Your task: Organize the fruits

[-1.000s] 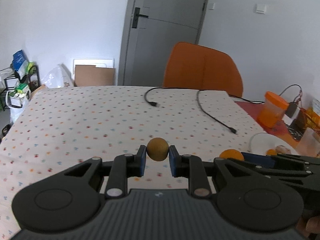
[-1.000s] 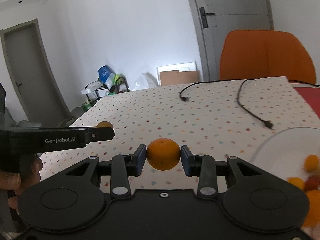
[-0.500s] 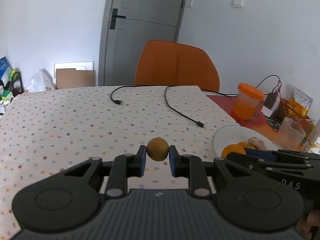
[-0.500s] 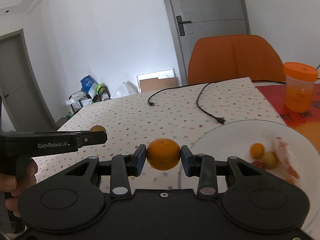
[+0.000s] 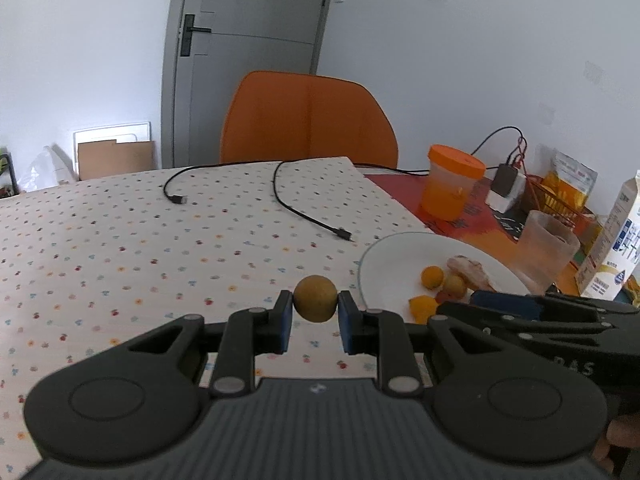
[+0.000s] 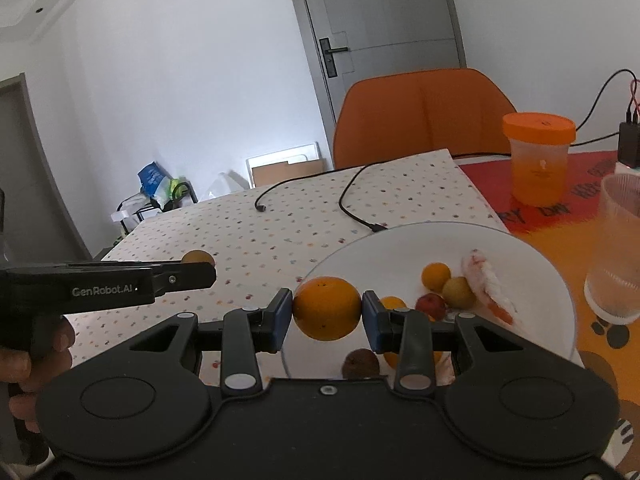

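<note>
Left wrist view. The white plate [image 5: 384, 264], which a second ago showed only as a sliver at the right edge of the picture, now lies in full view right of centre, so the left gripper [image 5: 315, 314] has swung toward it; by this reading the carry is nearly done and the drop is next. Its blue pads [image 5: 283, 322] are clamped on a small brown-yellow fruit [image 5: 315, 299] at a narrow opening, unchanged over the second. The fruit hangs above the dotted tablecloth [image 5: 140, 240], just left of the plate's rim and not yet over it. On the plate lie several small fruits and a pale, pinkish piece (what it is cannot be told). The right gripper's body reaches in over the plate's near edge.

Right wrist view. The right gripper [image 6: 327, 316] now holds its orange [image 6: 327, 308] over the plate's [image 6: 532, 280] left rim, where a second ago it was over bare cloth. Its jaws have just been opening: the right pad appears to stand slightly off the peel, while the left pad [image 6: 280, 320] meets it, so the orange looks to be in release (it is not visibly falling). Left of the plate, the left gripper [image 6: 200, 270] shows side-on with its fruit at the tip.
</note>
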Demonstrator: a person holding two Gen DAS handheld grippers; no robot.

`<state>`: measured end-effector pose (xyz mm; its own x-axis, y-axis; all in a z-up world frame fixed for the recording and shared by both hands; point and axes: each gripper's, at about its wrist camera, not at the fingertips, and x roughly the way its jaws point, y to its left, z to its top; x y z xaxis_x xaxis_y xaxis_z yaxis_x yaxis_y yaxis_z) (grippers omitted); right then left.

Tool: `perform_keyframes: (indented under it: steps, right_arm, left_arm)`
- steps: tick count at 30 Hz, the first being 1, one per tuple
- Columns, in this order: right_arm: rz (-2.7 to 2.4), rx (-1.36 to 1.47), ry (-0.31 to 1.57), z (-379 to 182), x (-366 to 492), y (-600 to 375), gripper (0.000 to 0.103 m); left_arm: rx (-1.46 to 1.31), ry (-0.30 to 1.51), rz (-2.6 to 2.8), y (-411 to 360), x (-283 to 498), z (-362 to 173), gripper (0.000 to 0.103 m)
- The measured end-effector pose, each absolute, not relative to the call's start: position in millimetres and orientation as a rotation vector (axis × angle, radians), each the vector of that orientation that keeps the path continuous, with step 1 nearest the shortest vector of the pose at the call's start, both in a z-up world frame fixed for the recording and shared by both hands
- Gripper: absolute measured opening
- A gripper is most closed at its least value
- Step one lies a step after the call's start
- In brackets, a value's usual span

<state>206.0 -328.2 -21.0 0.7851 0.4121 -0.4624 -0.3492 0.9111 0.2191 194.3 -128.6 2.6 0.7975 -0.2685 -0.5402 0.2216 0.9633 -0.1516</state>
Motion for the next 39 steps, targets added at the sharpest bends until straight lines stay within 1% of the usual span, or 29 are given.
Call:
perform_keyframes:
  steps: [1,3,17,18,19,27,29,32,34,36,39]
  right_arm:
    - [0.417,0.132,0.522,-21.3,205.9,-329.3,0.053]
    - [0.421,0.142,0.513,-21.4,204.8,-332.9,0.061]
    - [0.349,0.150,0.519,-25.4,178.1,-372.8,0.062]
    - [0.346,0.153,0.519,-25.9,177.0,-375.1,0.062]
    - [0.343,0.158,0.518,-26.8,175.3,-377.9,0.063]
    - [0.338,0.182,0.529,-33.0,170.7,-384.8,0.066]
    - [0.340,0.184,0.531,-33.6,170.6,-384.4,0.067]
    - [0.341,0.187,0.533,-34.3,169.8,-382.8,0.071]
    - [0.342,0.186,0.535,-34.6,168.9,-380.8,0.074]
    - [0.344,0.184,0.537,-34.7,168.5,-378.6,0.075]
    - [0.346,0.175,0.542,-34.7,167.5,-372.6,0.082]
  left_arm:
    - [-0.079,0.594,-0.268,-130.8,195.0,2.1,0.022]
    - [-0.074,0.598,-0.279,-136.3,196.3,0.7,0.022]
    - [-0.042,0.631,-0.356,-170.6,201.5,-6.3,0.023]
    - [-0.042,0.631,-0.361,-172.2,201.2,-5.9,0.023]
    - [-0.044,0.625,-0.365,-173.4,200.6,-5.2,0.028]
    - [-0.043,0.645,-0.343,-167.2,200.8,-4.3,0.031]
    - [-0.044,0.649,-0.335,-163.5,199.5,-4.1,0.033]
    - [-0.038,0.645,-0.320,-158.4,195.5,-2.8,0.041]
    - [-0.034,0.645,-0.314,-154.3,192.4,-2.1,0.051]
    - [-0.033,0.645,-0.307,-148.8,188.8,-1.1,0.056]
    - [-0.034,0.642,-0.299,-140.5,182.3,0.5,0.063]
